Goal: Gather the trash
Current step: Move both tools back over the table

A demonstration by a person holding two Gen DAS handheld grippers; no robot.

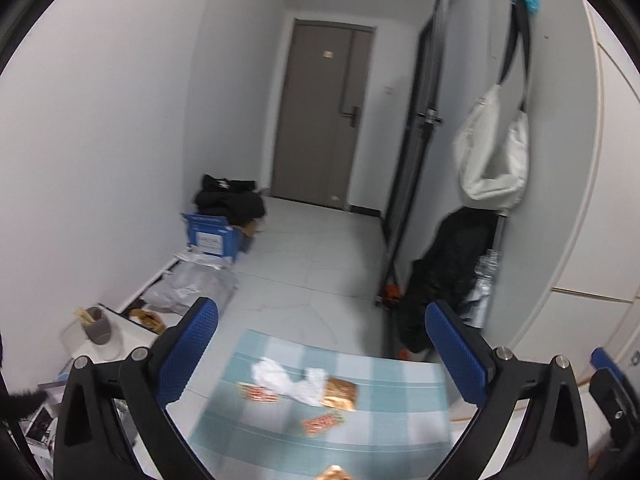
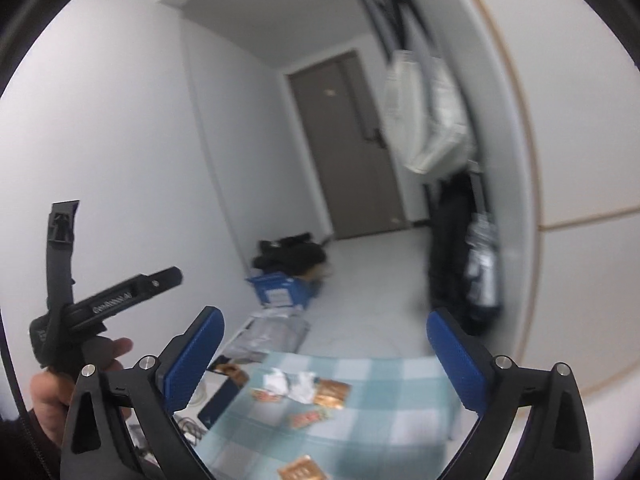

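On the checked cloth (image 1: pixel 400 408), crumpled tissue (image 1: pixel 288 380) lengthwise left-right

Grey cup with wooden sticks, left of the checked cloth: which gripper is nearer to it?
Left. The grey cup stands just outside the left gripper's left finger; the right gripper is further right, beyond the left gripper, away from the cup.

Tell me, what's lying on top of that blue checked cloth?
On the checked cloth lie crumpled white paper, a gold wrapper and two red-printed packets. Another gold wrapper sits at its near edge. Whatever the paper covers stays hidden.
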